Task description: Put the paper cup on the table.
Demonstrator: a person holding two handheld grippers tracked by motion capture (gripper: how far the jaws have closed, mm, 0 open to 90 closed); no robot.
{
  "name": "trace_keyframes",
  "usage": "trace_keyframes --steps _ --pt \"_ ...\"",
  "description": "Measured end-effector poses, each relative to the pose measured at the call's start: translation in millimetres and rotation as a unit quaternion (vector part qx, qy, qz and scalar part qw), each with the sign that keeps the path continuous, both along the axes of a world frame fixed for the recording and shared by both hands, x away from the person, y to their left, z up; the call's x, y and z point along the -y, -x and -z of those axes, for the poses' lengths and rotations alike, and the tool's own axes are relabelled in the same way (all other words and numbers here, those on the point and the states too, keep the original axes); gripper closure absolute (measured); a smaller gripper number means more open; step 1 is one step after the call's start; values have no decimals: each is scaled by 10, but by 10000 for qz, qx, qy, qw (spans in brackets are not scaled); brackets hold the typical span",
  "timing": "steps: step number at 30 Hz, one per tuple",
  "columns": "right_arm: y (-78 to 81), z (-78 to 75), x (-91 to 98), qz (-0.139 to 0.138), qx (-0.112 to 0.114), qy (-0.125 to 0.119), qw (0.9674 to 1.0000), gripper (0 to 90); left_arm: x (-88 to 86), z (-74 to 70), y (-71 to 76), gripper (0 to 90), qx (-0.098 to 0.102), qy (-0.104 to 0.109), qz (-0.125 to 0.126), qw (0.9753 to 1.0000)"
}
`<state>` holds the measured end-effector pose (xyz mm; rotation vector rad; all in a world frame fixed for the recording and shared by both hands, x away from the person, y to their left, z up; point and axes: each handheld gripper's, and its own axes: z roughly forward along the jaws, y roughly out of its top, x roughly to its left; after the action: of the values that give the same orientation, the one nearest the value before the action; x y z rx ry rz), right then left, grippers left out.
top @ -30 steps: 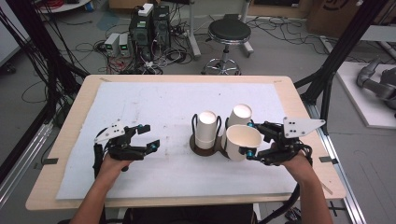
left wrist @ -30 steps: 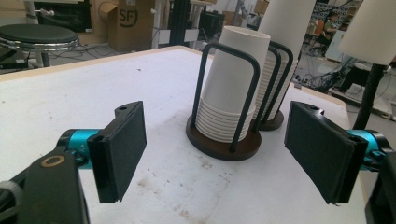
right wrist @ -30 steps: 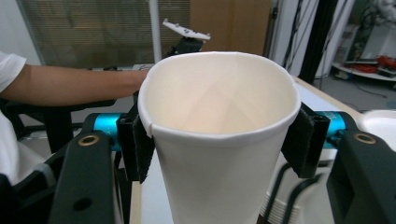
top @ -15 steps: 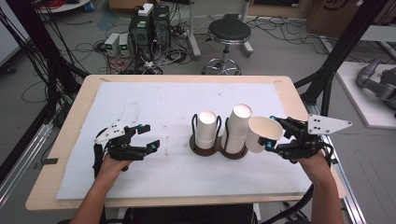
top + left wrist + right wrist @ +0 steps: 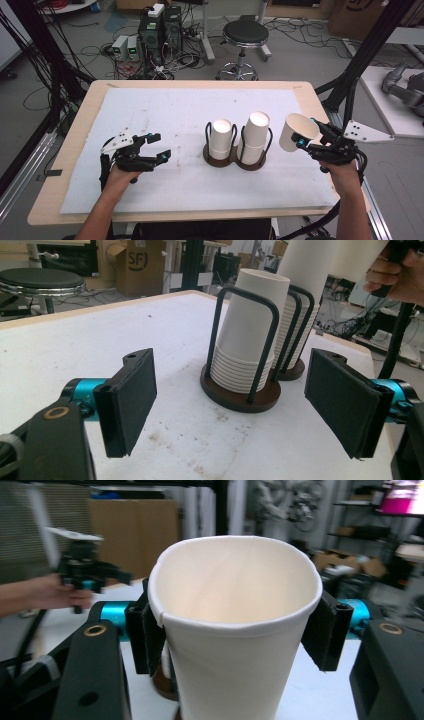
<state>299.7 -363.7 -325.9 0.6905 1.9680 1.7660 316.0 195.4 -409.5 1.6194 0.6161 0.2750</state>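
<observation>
Left gripper (image 5: pixel 150 148) rests low on the white mat (image 5: pixel 165 115) at the near left, jaws spread with nothing between them, aimed right toward the cup holder (image 5: pixel 235 157). In the left gripper view the holder's two wire-framed stacks stand straight ahead between the pads: the nearer stack (image 5: pixel 247 347) and, behind it, the taller stack (image 5: pixel 300 315). At the table's middle both stacks stand upright, long axes vertical, mouths down. Farther right, the right gripper (image 5: pixel 306 140) hangs off the mat's right edge, its pads pinching a single paper cup (image 5: pixel 296 132) by opposite sides of the wall just below the rim; the right gripper view shows the rim squeezed slightly oval (image 5: pixel 235 625). That cup lies tilted, its open mouth up and left, its base toward the hand, clear of the taller stack. Setting it down seems the right hand's job, as it is the nearer one.
</observation>
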Motion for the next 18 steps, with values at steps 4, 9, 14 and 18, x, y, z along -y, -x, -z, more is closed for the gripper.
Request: trace_keyframes --steps 4,9,14,18 --pt "-60 83 8 442 -36 -45 9990 367 -4 2 -2 209 -4 10 2 10000" --pt "-115 172 6 1013 -91 -17 9948 368 -9 4 -2 208 3 39 -14 10000" --pt "-140 227 -7 1477 -77 41 9890 367 -12 7 -3 208 -3 30 -15 10000" --pt "-181 288 -19 1819 -102 141 9832 367 -12 11 -5 208 -2 19 -15 10000"
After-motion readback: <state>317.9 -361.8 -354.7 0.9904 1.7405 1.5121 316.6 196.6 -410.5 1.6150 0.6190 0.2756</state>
